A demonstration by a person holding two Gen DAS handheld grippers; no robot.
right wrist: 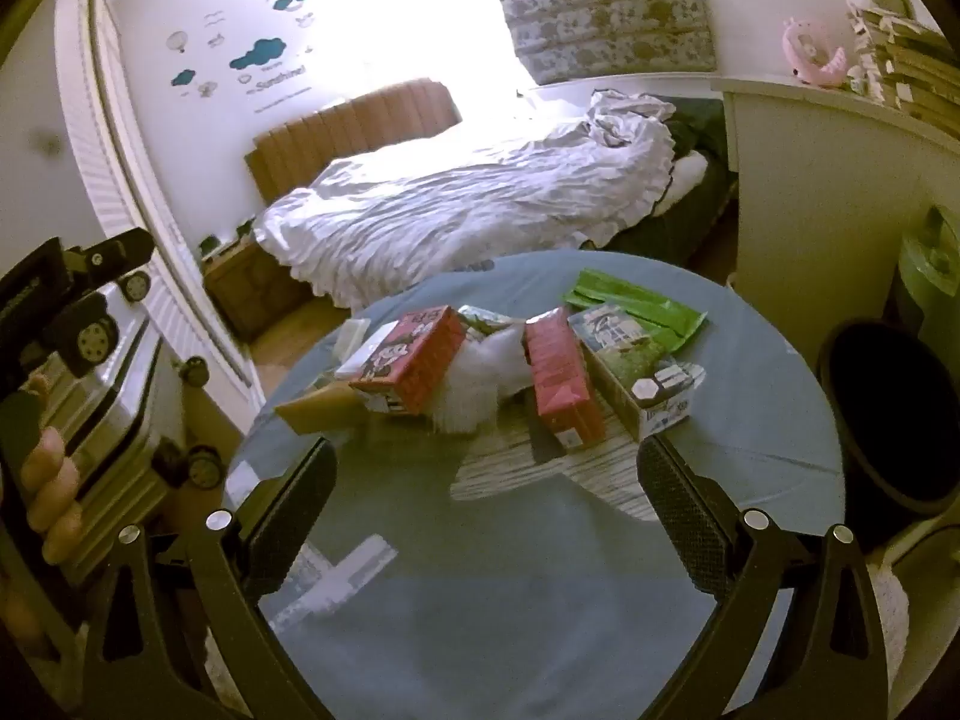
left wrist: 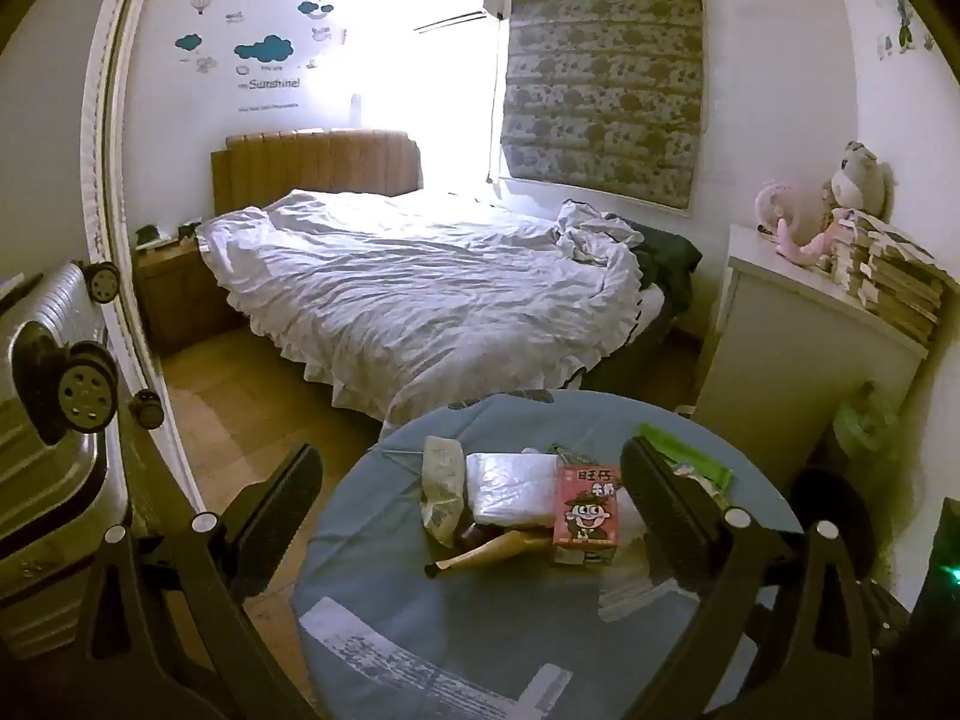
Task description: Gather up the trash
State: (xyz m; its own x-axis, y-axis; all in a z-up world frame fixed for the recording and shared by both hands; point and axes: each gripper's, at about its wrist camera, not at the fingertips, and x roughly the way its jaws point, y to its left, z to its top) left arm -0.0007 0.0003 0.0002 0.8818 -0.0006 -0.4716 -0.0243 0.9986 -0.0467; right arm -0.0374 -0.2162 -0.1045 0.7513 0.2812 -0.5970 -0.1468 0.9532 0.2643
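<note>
Trash lies on a round blue glass-topped table [left wrist: 420,630] [right wrist: 480,600]. There is a red cartoon milk carton [left wrist: 585,513] [right wrist: 411,360], a second red carton [right wrist: 564,378], a green-and-white carton [right wrist: 636,378], a green wrapper [left wrist: 690,459] [right wrist: 636,306], white crumpled tissue [right wrist: 480,384], a clear plastic pack [left wrist: 513,486], a crumpled plastic bag [left wrist: 441,495] and a tan paper cone [left wrist: 498,549] [right wrist: 318,405]. My left gripper [left wrist: 474,516] is open and empty above the table's near side. My right gripper [right wrist: 486,510] is open and empty, short of the cartons.
A black waste bin [right wrist: 888,414] stands right of the table, also dark in the left wrist view [left wrist: 834,516]. A silver suitcase [left wrist: 42,432] [right wrist: 114,384] stands to the left. A bed [left wrist: 420,276], a white cabinet [left wrist: 798,330] and a green bag [right wrist: 930,264] surround the table.
</note>
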